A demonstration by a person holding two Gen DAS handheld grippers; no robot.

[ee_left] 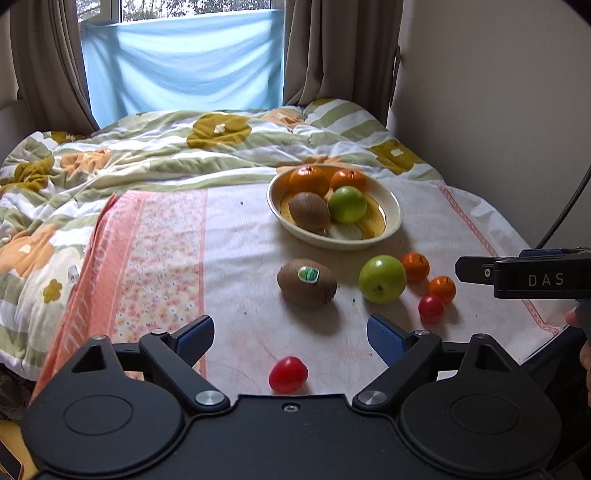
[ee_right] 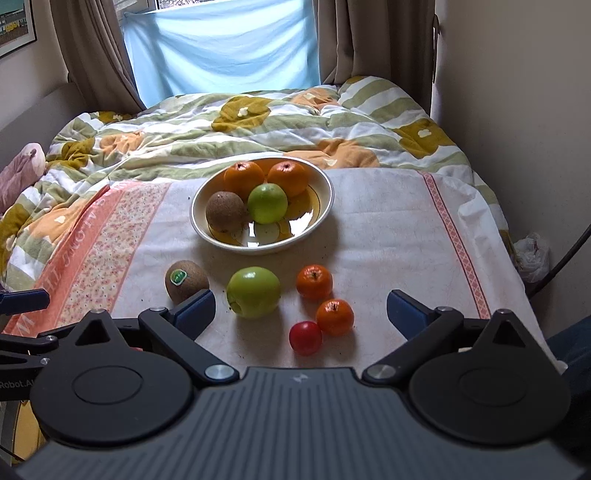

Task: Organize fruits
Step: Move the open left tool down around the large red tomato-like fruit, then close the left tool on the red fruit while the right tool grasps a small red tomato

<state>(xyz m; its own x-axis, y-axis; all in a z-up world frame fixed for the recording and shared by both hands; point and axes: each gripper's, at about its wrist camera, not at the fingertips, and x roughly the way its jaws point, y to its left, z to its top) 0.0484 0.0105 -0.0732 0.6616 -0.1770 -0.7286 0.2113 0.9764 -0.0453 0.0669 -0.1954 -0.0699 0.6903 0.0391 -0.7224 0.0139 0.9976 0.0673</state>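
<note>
Red fruit (ee_left: 288, 374): sits between your left gripper (ee_left: 290, 341), jaws apart; it may roll.
Right gripper (ee_right: 301, 308): jaws apart, empty.
Bowl (ee_right: 325, 218): crowded; drops could bounce out.

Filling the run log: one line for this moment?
left: open, empty | right: open, empty | bowl: four fruits | cloth: six fruits loose

Hidden or cut off:
- Right gripper (ee_left: 480, 271): in the left wrist view, cut by the right edge; only one fingertip and the lettering "DAS" show; jaw state unreadable there.
- Sticker kiwi (ee_right: 186, 280): lower right covered by a blue finger pad (ee_right: 194, 314).
- Sticker (ee_right: 178, 277): print too small to read.
- Picture frame (ee_right: 16, 26): cut at the upper left edge.
- Plastic bag (ee_right: 532, 254): partly hidden behind the bed's edge.
</note>
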